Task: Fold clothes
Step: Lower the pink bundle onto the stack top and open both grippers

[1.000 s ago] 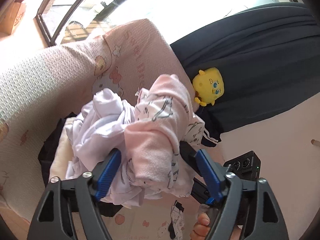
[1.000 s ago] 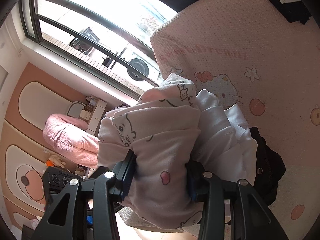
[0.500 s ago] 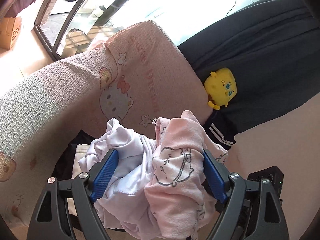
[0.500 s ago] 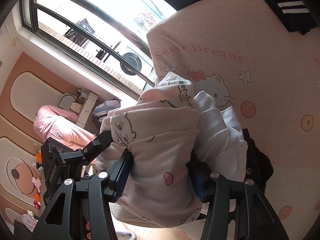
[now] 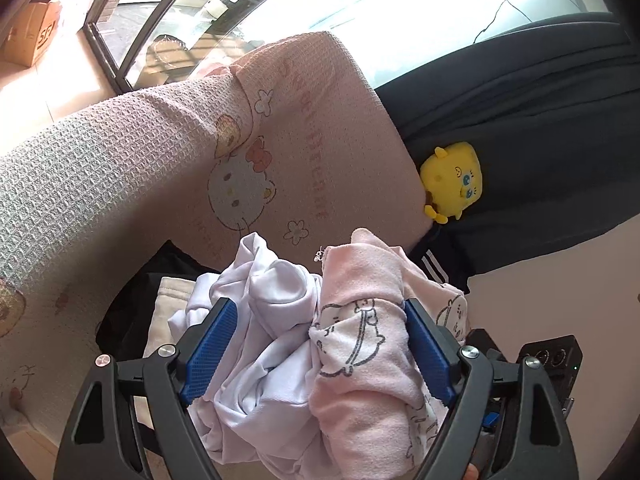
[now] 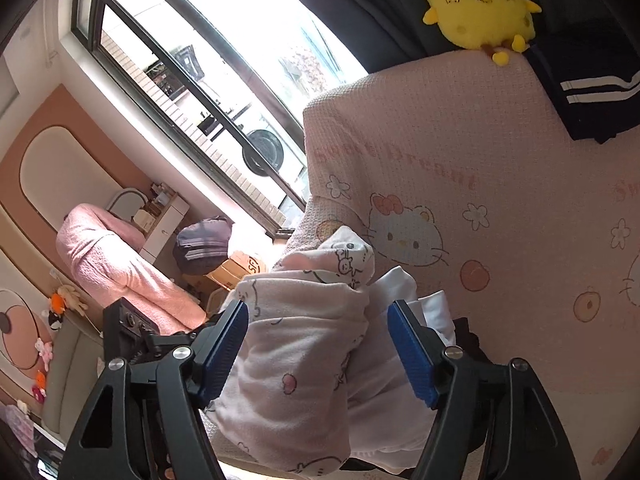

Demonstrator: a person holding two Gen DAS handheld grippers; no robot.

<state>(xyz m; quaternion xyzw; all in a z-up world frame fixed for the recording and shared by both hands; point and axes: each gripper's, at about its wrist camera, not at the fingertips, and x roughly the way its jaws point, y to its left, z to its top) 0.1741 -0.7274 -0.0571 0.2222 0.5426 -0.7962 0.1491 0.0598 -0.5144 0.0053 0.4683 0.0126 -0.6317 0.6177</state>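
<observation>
While spread wide, presses both fingers [image 5: 208, 344] of the left gripper [image 5: 320, 320] against a bunched bundle and holds it fast: white garment [image 5: 276, 344] at 9 o'clock, pink printed garment [image 5: 360, 360] at 3 o'clock. Opens the fingers [image 6: 222, 348] of the right gripper [image 6: 316, 316], with the pink printed garment between them, touching the 9 o'clock finger and clear of the 3 o'clock one. Keeps the bundle in front of a pink cartoon-cat blanket [image 5: 160, 152]. Shows a yellow plush toy [image 5: 452, 180] at 2 o'clock, against dark fabric [image 5: 520, 120].
</observation>
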